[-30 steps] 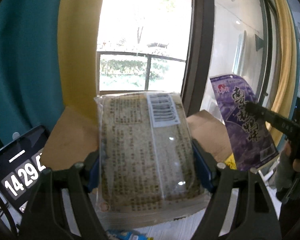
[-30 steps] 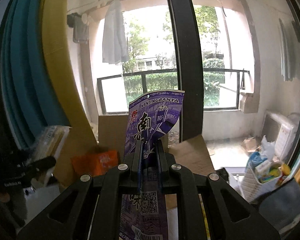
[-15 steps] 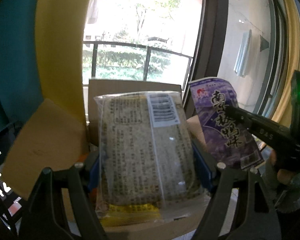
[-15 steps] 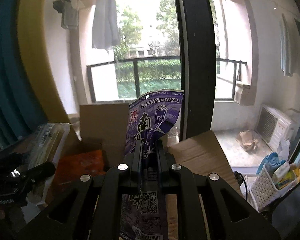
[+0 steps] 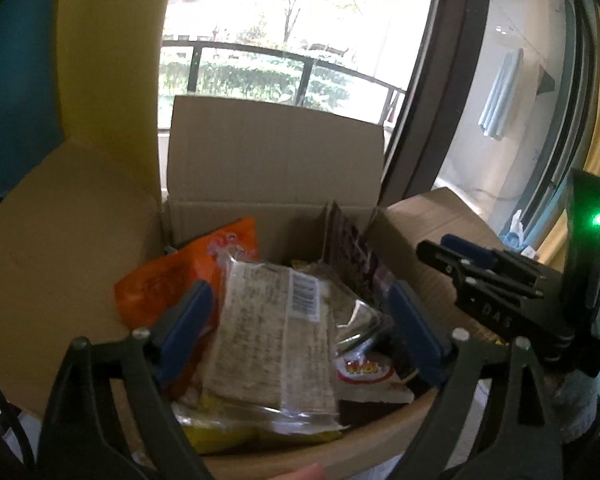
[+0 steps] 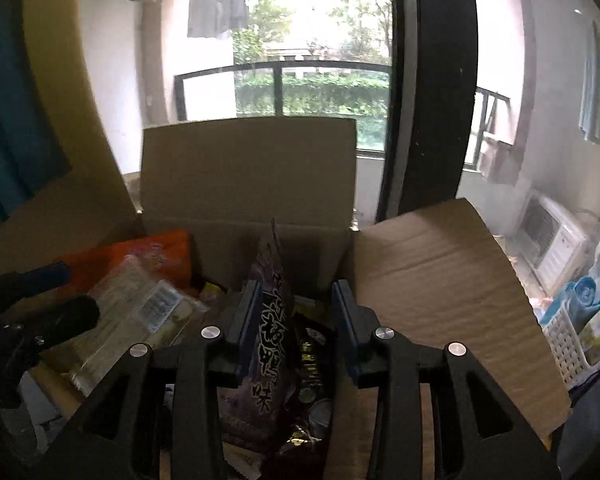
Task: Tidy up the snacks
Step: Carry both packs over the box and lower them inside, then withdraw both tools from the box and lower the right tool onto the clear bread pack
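An open cardboard box (image 5: 276, 152) (image 6: 248, 168) holds several snack packs. My left gripper (image 5: 300, 312) is open over it; the clear pack of brown crackers (image 5: 272, 328) lies loose between its blue pads, on top of an orange bag (image 5: 180, 276). My right gripper (image 6: 296, 312) is open too; the purple snack bag (image 6: 272, 320) stands on edge in the box between its fingers, leaning near the left pad. The purple bag also shows in the left wrist view (image 5: 352, 256), with the right gripper (image 5: 452, 256) beside it. The cracker pack shows in the right wrist view (image 6: 140, 312).
The box flaps stand up at the back and spread out at left (image 5: 60, 248) and right (image 6: 440, 280). Behind are a window with a dark frame (image 6: 428, 80), a yellow curtain and a teal curtain. A white basket (image 6: 580, 332) sits at the far right.
Both grippers came down over the box and opened. The cracker pack and the purple bag went from held up in the air to resting inside the box.
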`<state>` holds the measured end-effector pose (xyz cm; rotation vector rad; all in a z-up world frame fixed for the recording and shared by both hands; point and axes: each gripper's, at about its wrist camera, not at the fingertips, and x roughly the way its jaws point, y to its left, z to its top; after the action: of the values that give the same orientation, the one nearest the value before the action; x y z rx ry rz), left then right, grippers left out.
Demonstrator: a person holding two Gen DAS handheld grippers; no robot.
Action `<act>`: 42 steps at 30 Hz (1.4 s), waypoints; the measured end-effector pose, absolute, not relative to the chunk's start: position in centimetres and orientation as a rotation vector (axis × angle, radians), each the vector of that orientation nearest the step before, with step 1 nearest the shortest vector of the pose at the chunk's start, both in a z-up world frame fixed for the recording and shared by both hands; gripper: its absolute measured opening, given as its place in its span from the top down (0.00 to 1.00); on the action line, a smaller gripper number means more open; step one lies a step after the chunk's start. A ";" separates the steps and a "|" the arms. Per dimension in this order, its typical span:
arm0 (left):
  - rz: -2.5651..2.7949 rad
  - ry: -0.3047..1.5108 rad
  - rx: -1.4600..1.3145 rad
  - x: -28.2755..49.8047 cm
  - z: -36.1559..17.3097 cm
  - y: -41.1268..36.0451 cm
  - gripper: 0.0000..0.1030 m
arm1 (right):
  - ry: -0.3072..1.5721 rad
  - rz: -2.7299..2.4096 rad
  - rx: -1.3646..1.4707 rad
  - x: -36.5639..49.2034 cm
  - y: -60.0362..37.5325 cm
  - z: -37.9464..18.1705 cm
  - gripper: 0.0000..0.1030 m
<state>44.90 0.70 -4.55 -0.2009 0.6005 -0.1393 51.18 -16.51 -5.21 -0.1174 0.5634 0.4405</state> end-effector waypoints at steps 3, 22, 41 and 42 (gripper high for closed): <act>-0.138 0.597 -0.191 44.7 -4.5 0.5 0.11 | 0.571 0.445 -0.119 51.1 -16.4 -5.6 0.63; -0.120 0.579 -0.220 42.1 -2.4 2.2 0.11 | 0.727 0.529 -0.156 48.6 -13.5 -7.3 0.88; -0.116 0.506 -0.165 27.9 1.3 3.0 0.11 | 0.602 0.517 -0.169 34.9 -15.9 -0.9 0.72; -0.115 0.507 -0.164 27.3 1.1 3.0 0.11 | 0.600 0.519 -0.170 34.3 -16.0 -0.8 0.71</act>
<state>27.32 3.00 1.10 -0.1645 0.5068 -0.1151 34.30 -15.98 -0.84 -0.1705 0.5997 0.5188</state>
